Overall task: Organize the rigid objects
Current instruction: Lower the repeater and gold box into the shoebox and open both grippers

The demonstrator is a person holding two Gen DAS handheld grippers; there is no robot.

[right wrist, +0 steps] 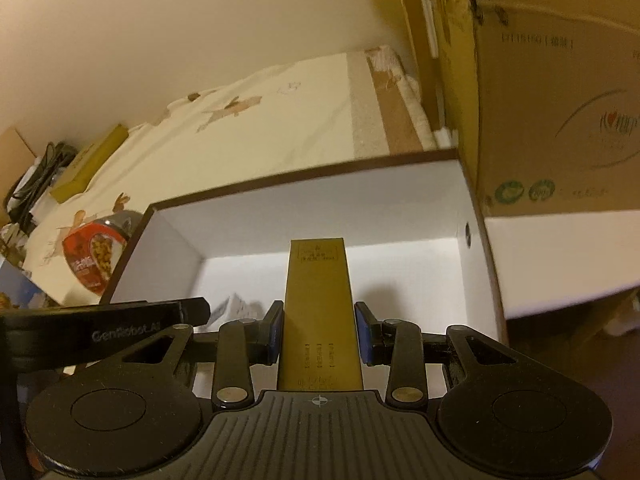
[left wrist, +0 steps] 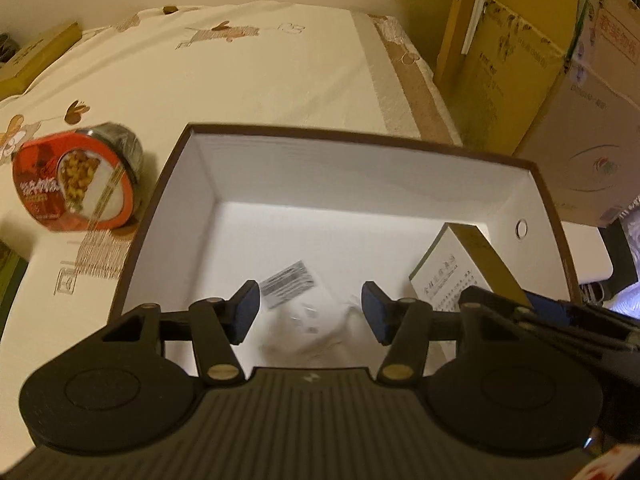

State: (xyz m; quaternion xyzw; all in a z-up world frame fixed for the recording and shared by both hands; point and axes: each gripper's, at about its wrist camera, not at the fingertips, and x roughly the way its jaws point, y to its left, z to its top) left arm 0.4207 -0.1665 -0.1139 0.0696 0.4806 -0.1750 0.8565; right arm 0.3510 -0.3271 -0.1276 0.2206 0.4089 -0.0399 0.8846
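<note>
We are placing: our right hand-held gripper has its pads beside the gold carton, whether clamped we cannot tell, inside the white storage box. Left hand-held gripper hangs spread, empty. Next, release, then fetch the red tub on the worktop

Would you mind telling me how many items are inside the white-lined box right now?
2: a white packet lying on the floor of the box, and a gold carton between the right gripper's fingers. Gripper bodies hide the near floor.
</note>
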